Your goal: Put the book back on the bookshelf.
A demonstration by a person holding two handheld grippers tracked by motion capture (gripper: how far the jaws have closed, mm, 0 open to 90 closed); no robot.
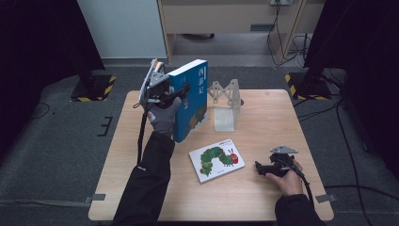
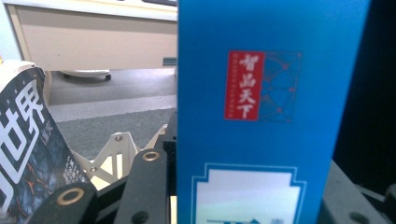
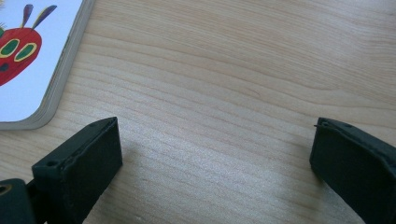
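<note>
Wooden table (image 1: 263, 193), light grain. At back centre, pale folding book stand (image 1: 225, 106), upright, holding nothing; seen again behind the jaws in left gripper view (image 2: 109, 154).

Left gripper (image 1: 164, 92) raised above the table's back-left part, gripped by a gloved hand (image 1: 162, 117) in a dark sleeve. Jaws closed on a tall blue book (image 1: 190, 96), held upright and slightly tilted, lower corner near or on the tabletop, cannot tell which. In left gripper view, blue cover (image 2: 261, 116) wedged between the jaws, red label with white characters up top, white panel below. Second book, dark cover with big white characters (image 2: 28, 149), at the left edge of that view, beside the outer jaw; whether also pinched, cannot tell.

Caterpillar picture book (image 1: 216, 159) flat on the table, front centre, well apart from the blue book.

Right gripper (image 1: 270, 167) low at the table's front right, held by a bare hand (image 1: 288, 181), just right of the picture book. Jaws spread wide, nothing between them but bare wood. In right gripper view, picture book's rounded corner (image 3: 42, 70) up and left of the left jaw, apart, not touching.
</note>
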